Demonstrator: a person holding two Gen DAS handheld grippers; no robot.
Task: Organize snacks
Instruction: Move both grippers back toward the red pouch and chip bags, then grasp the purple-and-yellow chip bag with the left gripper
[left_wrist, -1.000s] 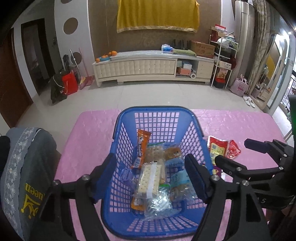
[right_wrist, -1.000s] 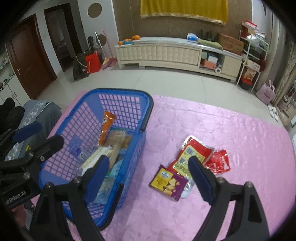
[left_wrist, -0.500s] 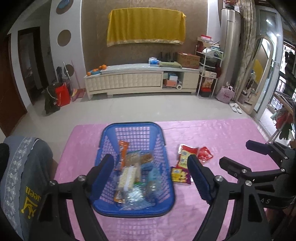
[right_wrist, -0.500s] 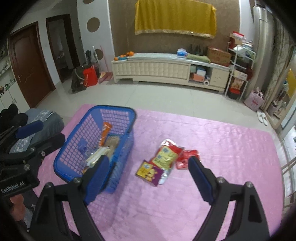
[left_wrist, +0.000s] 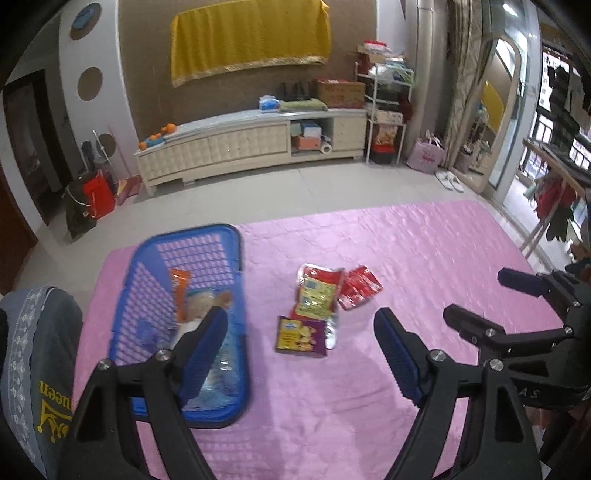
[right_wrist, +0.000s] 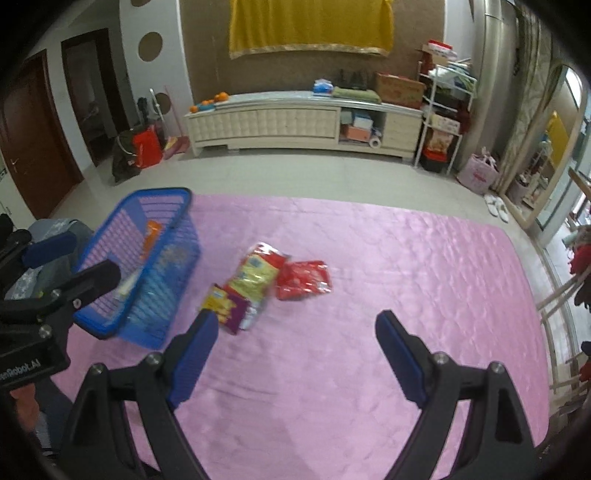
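A blue plastic basket (left_wrist: 236, 258) (right_wrist: 110, 221) holding several snack packets sits at the left of the pink table (left_wrist: 424, 251) (right_wrist: 406, 258). Right of it lie a purple-and-yellow packet (left_wrist: 301, 336) (right_wrist: 227, 308), a red-and-yellow bag (left_wrist: 317, 291) (right_wrist: 258, 271) and a small red packet (left_wrist: 360, 286) (right_wrist: 304, 278). My left gripper (left_wrist: 301, 339) is open and empty, held above the table near the basket's right side. My right gripper (right_wrist: 293, 338) is open and empty, above the table in front of the loose packets.
A grey padded chair back (left_wrist: 33, 350) stands at the table's left edge. Beyond the table are a tiled floor, a long white cabinet (left_wrist: 251, 144) and a shelf rack (left_wrist: 384, 118). A wooden rack (right_wrist: 565, 302) stands at the right.
Both grippers have pulled back and risen; the basket and packets now look smaller and farther. The left view has swung right, so the basket sits at its left. Both stay open.
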